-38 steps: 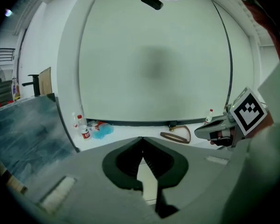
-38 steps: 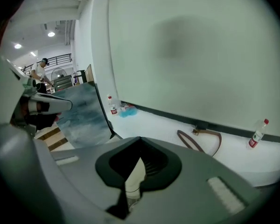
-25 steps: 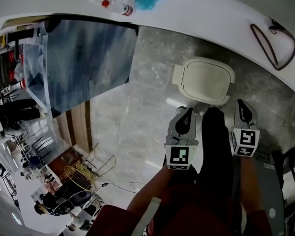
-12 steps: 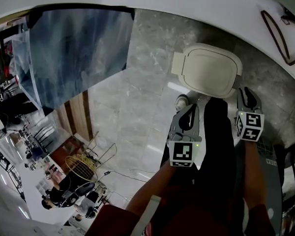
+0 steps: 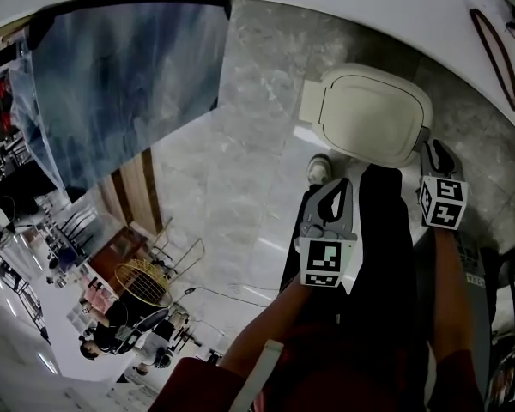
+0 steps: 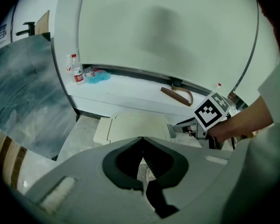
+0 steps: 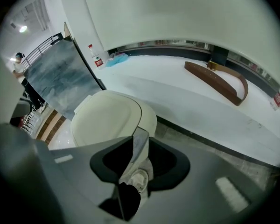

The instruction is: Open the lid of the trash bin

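Note:
A cream trash bin stands on the grey marble floor with its lid [image 5: 373, 114] down; the lid also shows in the left gripper view [image 6: 137, 127] and the right gripper view [image 7: 105, 118]. My left gripper [image 5: 335, 187] hangs just short of the bin's near-left side, its jaws [image 6: 142, 138] meeting at the tips with nothing in them. My right gripper [image 5: 431, 148] is at the lid's right rim and points steeply down. Its jaws [image 7: 140, 135] have just been opening and stand slightly apart, with only floor showing in the gap. The left gripper view shows the right gripper [image 6: 177, 129] beside the lid.
A white curved ledge [image 5: 395, 15] runs behind the bin, with a brown strap [image 7: 219, 80], a water bottle [image 6: 75, 71] and a blue cloth [image 6: 98, 77] on it. A grey-blue panel [image 5: 129, 84] leans at the left. A small pale rounded thing [image 5: 319, 168] lies by the bin.
Both grippers have sunk toward the bin, which now looks larger and nearer. The right gripper has come up against the lid's right rim.

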